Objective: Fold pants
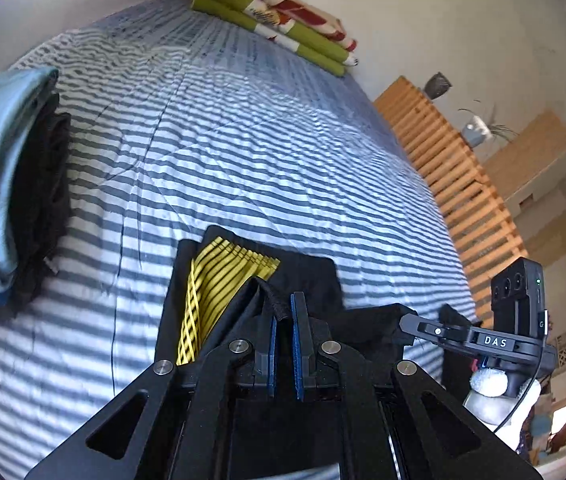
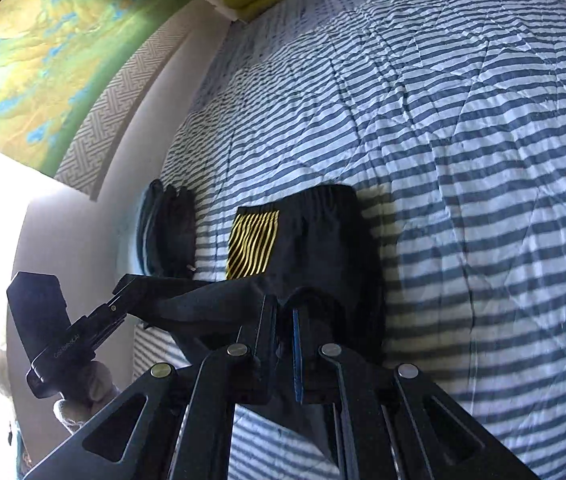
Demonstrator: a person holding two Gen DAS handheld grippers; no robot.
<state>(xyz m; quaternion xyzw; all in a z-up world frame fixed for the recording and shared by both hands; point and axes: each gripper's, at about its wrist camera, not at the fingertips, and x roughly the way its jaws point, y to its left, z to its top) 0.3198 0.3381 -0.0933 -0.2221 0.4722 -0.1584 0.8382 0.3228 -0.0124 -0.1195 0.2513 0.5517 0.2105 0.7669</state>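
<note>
Stack of folded clothes [image 1: 7, 196]: pale blue over black, at far left on the striped bed cover [image 1: 243, 120], well apart from both grippers.

Black pants [image 1: 307, 276], with yellow-striped panel [image 1: 223, 280]: partly folded, lying on the bed cover directly ahead of both grippers; far end flat on the cover, near edge lifted and gathered into the fingers. In the right wrist view, yellow panel at the left half of the garment, plain black cloth at the right.

Left gripper [image 1: 285, 320]: blue-padded fingers drawn close, clamped on a black strap-like edge of the pants that rises between them; yellow panel just to its left. Seen from the right wrist view [image 2: 121, 296], tip pinching a black fold stretched towards the right gripper.

Right gripper [image 2: 285, 312]: fingers closed on a bunched black fold at the near edge of the pants; garment extending away from the tips. Seen from the left wrist view [image 1: 417, 322], tip touching black cloth at the right of the garment; white-gloved hand [image 1: 491, 384] below it.

Folded green, red and white blanket [image 1: 283, 16]: at the far end of the bed, against the wall.

Wooden slatted frame [image 1: 455, 184]: along the right side of the bed.
</note>
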